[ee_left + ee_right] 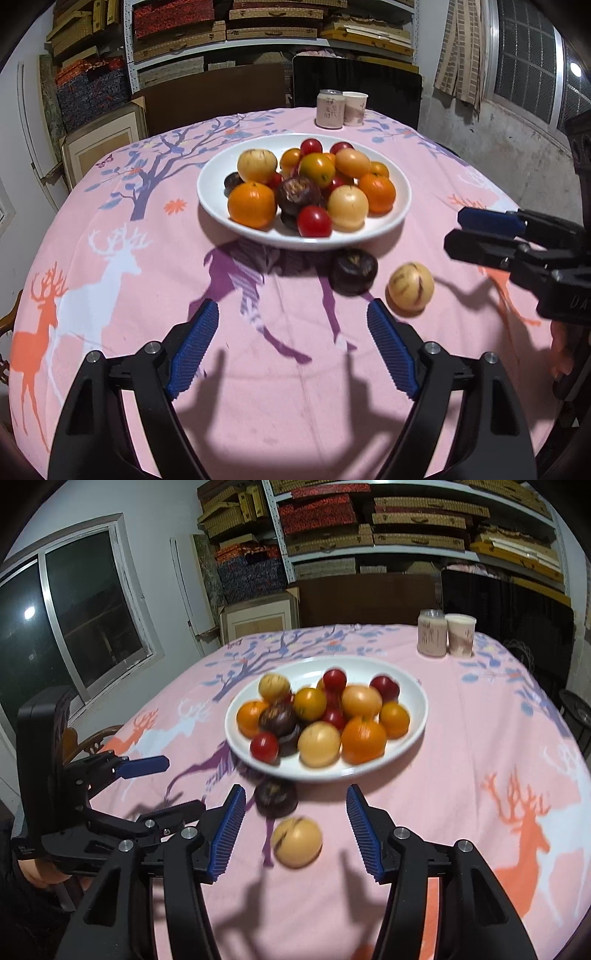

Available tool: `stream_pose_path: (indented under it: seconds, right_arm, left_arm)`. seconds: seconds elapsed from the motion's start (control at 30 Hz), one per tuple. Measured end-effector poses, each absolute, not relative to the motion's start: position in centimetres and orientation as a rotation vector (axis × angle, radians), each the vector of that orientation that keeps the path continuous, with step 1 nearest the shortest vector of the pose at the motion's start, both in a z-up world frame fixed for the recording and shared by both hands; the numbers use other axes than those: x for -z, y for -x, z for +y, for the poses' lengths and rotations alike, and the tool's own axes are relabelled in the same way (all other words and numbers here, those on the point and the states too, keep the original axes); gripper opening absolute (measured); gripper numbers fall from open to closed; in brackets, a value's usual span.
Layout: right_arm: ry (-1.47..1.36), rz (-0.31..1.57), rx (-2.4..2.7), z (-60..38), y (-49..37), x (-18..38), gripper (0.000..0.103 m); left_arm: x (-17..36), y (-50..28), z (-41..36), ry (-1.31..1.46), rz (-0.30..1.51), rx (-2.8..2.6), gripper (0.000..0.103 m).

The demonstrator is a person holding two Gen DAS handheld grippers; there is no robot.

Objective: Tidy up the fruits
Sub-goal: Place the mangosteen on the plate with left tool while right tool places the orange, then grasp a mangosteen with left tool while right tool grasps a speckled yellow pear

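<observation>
Two fruits lay loose on the desk (110, 240) just in front of the white plate (214, 184): a dark fruit (352, 271) and a yellow fruit (410, 285) beside it. My right gripper (295, 827) stood open around the yellow one without touching. My left gripper (293, 343) gaped empty, the dark fruit just beyond its right finger. I counted two oranges heaped on the plate among other fruit. One can (330, 109) and one cup (355, 108) stood behind, well apart.
</observation>
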State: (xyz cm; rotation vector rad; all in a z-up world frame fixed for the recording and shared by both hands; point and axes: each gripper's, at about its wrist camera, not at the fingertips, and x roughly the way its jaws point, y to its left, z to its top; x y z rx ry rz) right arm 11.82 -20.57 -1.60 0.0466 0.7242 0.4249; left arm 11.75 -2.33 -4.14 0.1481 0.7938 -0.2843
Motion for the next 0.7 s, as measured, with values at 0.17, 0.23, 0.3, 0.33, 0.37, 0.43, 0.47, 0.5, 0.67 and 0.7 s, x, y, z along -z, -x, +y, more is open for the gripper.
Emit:
stream_pose_path:
  seconds: [0.17,0.23,0.3,0.33,0.37,0.43,0.47,0.5,0.67,0.7]
  right_arm:
    - [-0.016,0.78,-0.409,-19.7,-11.1,3.7,0.061]
    - [-0.01,0.79,-0.41,-19.5,-10.8,4.2,0.062]
    - [0.006,0.796,-0.407,-19.2,-10.8,4.4,0.065]
    - [0.013,0.795,-0.403,-19.1,-10.6,4.5,0.068]
    - [0.021,0.796,-0.395,-18.9,-10.7,4.6,0.07]
    - [0.028,0.806,-0.384,-18.7,-11.0,4.9,0.071]
    - [0.028,0.812,-0.378,-18.6,-11.2,5.0,0.071]
    - [0.03,0.816,-0.374,-18.5,-11.5,5.0,0.071]
    - [0.052,0.835,-0.362,-17.8,-12.6,5.5,0.072]
    - [0.056,0.837,-0.361,-17.7,-12.7,5.6,0.072]
  left_arm:
    - [5.0,-10.7,-2.1,-0.138,0.814,0.26,0.08]
    - [5.1,-10.5,-1.7,-0.129,0.813,0.244,0.082]
    - [5.3,-10.5,-1.2,-0.105,0.821,0.233,0.083]
    - [5.4,-10.6,-1.0,-0.094,0.828,0.23,0.083]
    - [5.5,-10.6,-0.7,-0.085,0.833,0.227,0.083]
    - [5.6,-10.7,-0.5,-0.073,0.841,0.222,0.083]
    - [5.6,-10.7,-0.4,-0.071,0.842,0.22,0.083]
    - [5.6,-10.8,-0.3,-0.07,0.843,0.219,0.083]
    - [5.7,-10.9,-0.2,-0.066,0.848,0.216,0.083]
    - [5.8,-10.9,-0.2,-0.064,0.849,0.216,0.083]
